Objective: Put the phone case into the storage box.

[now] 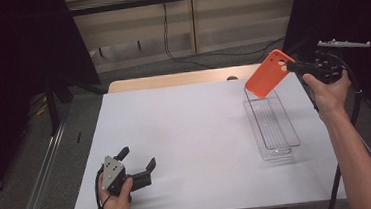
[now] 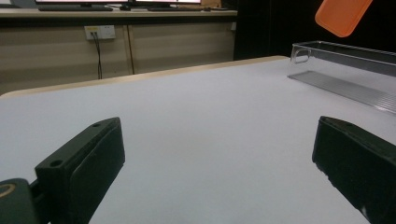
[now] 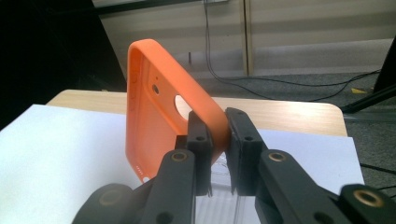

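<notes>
An orange phone case hangs in the air above the far end of a clear plastic tray. My right gripper is shut on the case's edge near its camera cut-out. In the right gripper view the case stands edge-on, pinched between the two jaws of the right gripper. My left gripper rests low on the white sheet at the near left, jaws wide apart and empty. The left gripper view looks across the sheet to the tray and the case.
A white sheet covers most of the wooden table. Black curtains flank both sides. Cables run along the floor and back wall. A metal rail lies left of the table.
</notes>
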`<action>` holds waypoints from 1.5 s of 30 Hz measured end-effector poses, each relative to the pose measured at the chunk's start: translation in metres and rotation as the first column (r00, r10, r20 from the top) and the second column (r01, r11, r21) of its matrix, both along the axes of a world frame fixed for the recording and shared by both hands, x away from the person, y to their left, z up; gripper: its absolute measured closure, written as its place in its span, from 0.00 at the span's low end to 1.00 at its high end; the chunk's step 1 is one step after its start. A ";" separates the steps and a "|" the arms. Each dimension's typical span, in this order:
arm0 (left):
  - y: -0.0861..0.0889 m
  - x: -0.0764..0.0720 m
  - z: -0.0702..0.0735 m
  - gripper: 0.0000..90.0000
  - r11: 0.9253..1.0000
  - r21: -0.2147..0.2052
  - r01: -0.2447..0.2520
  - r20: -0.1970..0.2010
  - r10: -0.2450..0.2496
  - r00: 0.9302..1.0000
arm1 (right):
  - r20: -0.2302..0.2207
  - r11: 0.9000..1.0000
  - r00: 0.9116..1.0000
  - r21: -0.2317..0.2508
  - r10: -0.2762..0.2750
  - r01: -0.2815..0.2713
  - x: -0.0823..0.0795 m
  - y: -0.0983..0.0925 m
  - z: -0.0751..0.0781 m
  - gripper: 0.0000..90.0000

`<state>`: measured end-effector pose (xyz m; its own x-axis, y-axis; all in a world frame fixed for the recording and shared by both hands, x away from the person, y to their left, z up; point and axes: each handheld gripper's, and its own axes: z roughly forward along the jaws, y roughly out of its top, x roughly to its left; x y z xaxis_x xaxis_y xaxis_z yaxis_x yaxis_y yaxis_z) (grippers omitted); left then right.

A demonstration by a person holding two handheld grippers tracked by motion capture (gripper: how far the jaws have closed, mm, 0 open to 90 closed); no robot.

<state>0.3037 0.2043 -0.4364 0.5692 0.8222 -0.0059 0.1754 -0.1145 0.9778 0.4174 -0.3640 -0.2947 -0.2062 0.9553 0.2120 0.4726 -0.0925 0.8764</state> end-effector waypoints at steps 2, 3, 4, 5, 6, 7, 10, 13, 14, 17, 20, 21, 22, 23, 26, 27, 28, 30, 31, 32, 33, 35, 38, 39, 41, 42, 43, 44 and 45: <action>-0.001 0.000 0.000 0.02 1.000 -0.002 0.007 -0.002 -0.007 1.000 | -0.004 1.000 1.000 -0.005 0.002 -0.002 0.002 -0.001 -0.002 0.90; -0.001 0.000 0.000 0.02 1.000 -0.002 0.007 -0.002 -0.007 1.000 | -0.004 1.000 1.000 -0.005 0.002 -0.002 0.002 -0.001 -0.002 0.90; 0.000 0.000 0.000 0.02 1.000 0.003 0.012 -0.009 -0.012 1.000 | -0.004 1.000 1.000 -0.026 -0.004 0.004 0.004 -0.001 -0.003 0.90; -0.001 0.000 -0.001 0.02 1.000 -0.004 0.011 -0.016 -0.011 1.000 | -0.004 0.999 1.000 -0.036 -0.004 0.004 0.005 -0.001 -0.004 0.90; 0.000 0.001 -0.001 0.02 1.000 -0.001 0.012 -0.020 -0.012 1.000 | -0.006 0.999 1.000 -0.045 -0.006 0.006 0.006 -0.001 -0.005 0.90; 0.000 0.001 -0.002 0.02 1.000 -0.001 0.011 -0.023 -0.011 1.000 | -0.007 0.999 1.000 -0.049 -0.005 0.005 0.007 -0.001 -0.005 0.89; 0.000 0.001 -0.002 0.02 1.000 -0.003 0.006 -0.021 -0.006 1.000 | 0.008 0.998 1.000 -0.060 -0.003 0.004 0.009 -0.001 -0.006 0.89; 0.000 0.001 -0.001 0.02 1.000 0.003 0.011 -0.021 -0.011 1.000 | 0.015 0.996 1.000 -0.092 0.003 -0.002 0.011 -0.001 -0.007 0.90; 0.000 0.001 -0.002 0.02 1.000 0.001 0.010 -0.022 -0.010 1.000 | 0.015 0.995 1.000 -0.098 0.007 -0.005 0.012 0.000 -0.008 0.90; 0.000 0.001 -0.002 0.02 1.000 -0.001 0.010 -0.022 -0.010 1.000 | 0.010 0.993 1.000 -0.114 0.009 -0.008 0.014 0.002 -0.009 0.89; 0.001 0.001 -0.002 0.02 1.000 -0.007 0.006 -0.027 -0.006 1.000 | 0.006 0.992 1.000 -0.122 0.021 -0.020 0.016 0.002 -0.011 0.90; 0.001 0.001 -0.002 0.02 1.000 -0.007 0.006 -0.027 -0.006 1.000 | 0.005 0.992 1.000 -0.123 0.016 -0.015 0.017 0.002 -0.012 0.90; 0.000 0.002 -0.003 0.02 1.000 -0.011 0.004 -0.032 -0.004 0.999 | 0.004 0.992 1.000 -0.125 0.015 -0.015 0.018 0.002 -0.012 0.90; 0.000 0.002 -0.003 0.02 1.000 -0.011 0.004 -0.032 -0.004 0.999 | 0.002 0.992 1.000 -0.126 0.013 -0.013 0.019 0.002 -0.013 0.90; 0.000 0.002 -0.002 0.02 1.000 -0.013 0.004 -0.031 -0.005 1.000 | -0.005 0.991 1.000 -0.130 0.013 -0.014 0.021 0.000 -0.015 0.90; 0.000 0.002 -0.002 0.02 1.000 -0.013 0.005 -0.031 -0.005 1.000 | -0.008 0.991 1.000 -0.133 0.011 -0.012 0.022 -0.001 -0.016 0.90; 0.000 0.002 -0.003 0.02 1.000 -0.014 0.005 -0.031 -0.005 1.000 | -0.008 0.991 1.000 -0.133 0.011 -0.012 0.022 -0.001 -0.016 0.90; 0.000 0.002 -0.003 0.02 1.000 -0.011 0.010 -0.030 -0.010 0.999 | -0.016 0.990 1.000 -0.143 0.007 -0.009 0.023 -0.001 -0.018 0.90; 0.000 0.002 -0.003 0.02 1.000 -0.005 0.010 -0.034 -0.010 0.999 | -0.022 0.989 1.000 -0.147 0.007 -0.010 0.024 -0.001 -0.020 0.90; 0.000 0.002 -0.003 0.02 1.000 -0.002 0.011 -0.034 -0.012 0.999 | -0.023 0.989 1.000 -0.149 0.007 -0.010 0.025 -0.001 -0.021 0.90; 0.000 0.002 -0.003 0.02 1.000 0.001 0.011 -0.032 -0.011 0.999 | -0.027 0.988 1.000 -0.152 0.007 -0.011 0.025 -0.001 -0.021 0.90; 0.000 0.002 -0.003 0.02 1.000 0.002 0.011 -0.031 -0.011 0.999 | -0.033 0.986 0.999 -0.169 0.006 -0.012 0.027 0.000 -0.023 0.90; -0.001 0.002 -0.003 0.02 1.000 -0.006 0.014 -0.033 -0.014 0.999 | -0.042 0.981 0.999 -0.192 0.005 -0.013 0.029 0.002 -0.026 0.90; 0.000 0.002 -0.003 0.02 1.000 -0.001 0.014 -0.032 -0.014 0.999 | -0.047 0.980 0.999 -0.200 0.003 -0.012 0.030 0.003 -0.027 0.90; 0.000 0.002 -0.003 0.02 1.000 -0.001 0.014 -0.032 -0.014 0.999 | -0.054 0.975 0.999 -0.219 0.006 -0.018 0.031 0.005 -0.029 0.90; 0.000 0.002 -0.003 0.02 1.000 -0.001 0.014 -0.031 -0.014 0.999 | -0.059 0.976 0.998 -0.219 0.005 -0.018 0.032 0.006 -0.030 0.90; 0.000 0.002 -0.003 0.02 1.000 0.001 0.013 -0.032 -0.013 0.999 | -0.060 0.975 0.998 -0.219 0.008 -0.021 0.033 0.006 -0.031 0.90; 0.000 0.002 -0.003 0.02 1.000 0.001 0.013 -0.032 -0.013 0.999 | -0.062 0.975 0.998 -0.221 0.004 -0.018 0.034 0.007 -0.032 0.90; 0.000 0.002 -0.003 0.02 1.000 -0.005 0.013 -0.031 -0.013 0.999 | -0.063 0.974 0.998 -0.227 0.005 -0.019 0.034 0.007 -0.032 0.90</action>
<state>0.3056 0.2043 -0.4391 0.5794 0.8146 -0.0275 0.2046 -0.1126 0.9723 0.4518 -0.3565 -0.3271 -0.2111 0.9775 0.0025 0.5266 0.1116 0.8428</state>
